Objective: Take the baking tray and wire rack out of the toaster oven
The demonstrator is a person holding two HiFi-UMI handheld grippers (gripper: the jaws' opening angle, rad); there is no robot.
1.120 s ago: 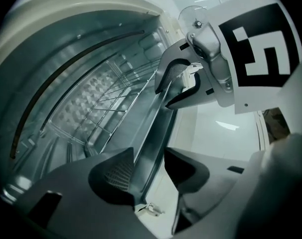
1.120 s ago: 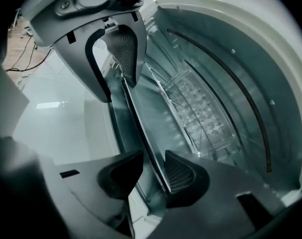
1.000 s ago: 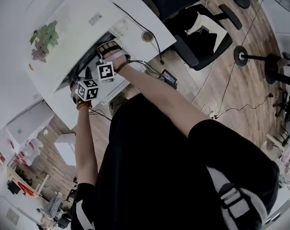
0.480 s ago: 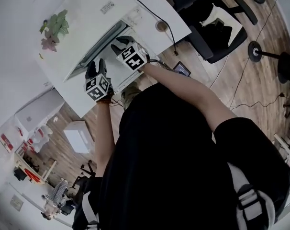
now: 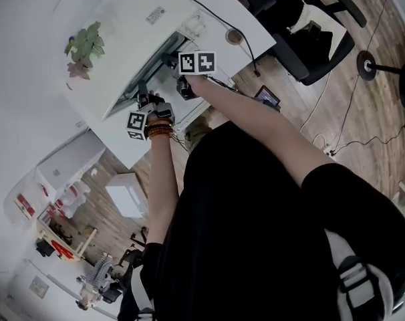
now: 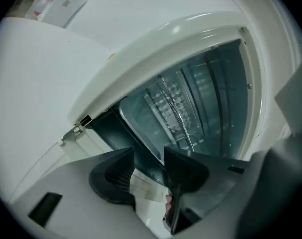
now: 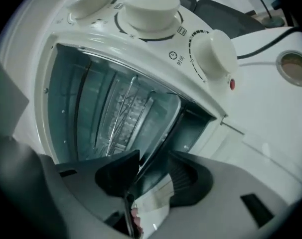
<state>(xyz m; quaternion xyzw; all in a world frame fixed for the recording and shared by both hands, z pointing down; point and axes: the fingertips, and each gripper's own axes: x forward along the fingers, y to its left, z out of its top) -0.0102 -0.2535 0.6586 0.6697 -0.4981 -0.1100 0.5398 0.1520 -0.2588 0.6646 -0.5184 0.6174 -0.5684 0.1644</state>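
The white toaster oven (image 5: 139, 42) stands on a white table with its glass door (image 5: 149, 69) dropped open. Inside, the wire rack (image 6: 178, 108) (image 7: 123, 108) sits on its rails. A pale dimpled surface shows behind the wires; I cannot pick out the baking tray. My left gripper (image 6: 148, 156) (image 5: 144, 105) is at the door's left end and my right gripper (image 7: 155, 158) (image 5: 182, 79) at its right end. Each is turned on its side, and the door's dark side edge runs into the gap without the pads pressing on it. The right jaws have just been opening.
Three white knobs (image 7: 151, 9) line the oven's right panel. A black cable (image 5: 246, 49) and a round cup (image 5: 234, 37) lie on the table to the right. A black office chair (image 5: 303, 25) stands behind. Leaf decorations (image 5: 82, 45) lie left of the oven.
Both grippers have rolled about a quarter turn and spread apart, from close together at the oven's front to the two ends of the door. The right jaws stand wider.
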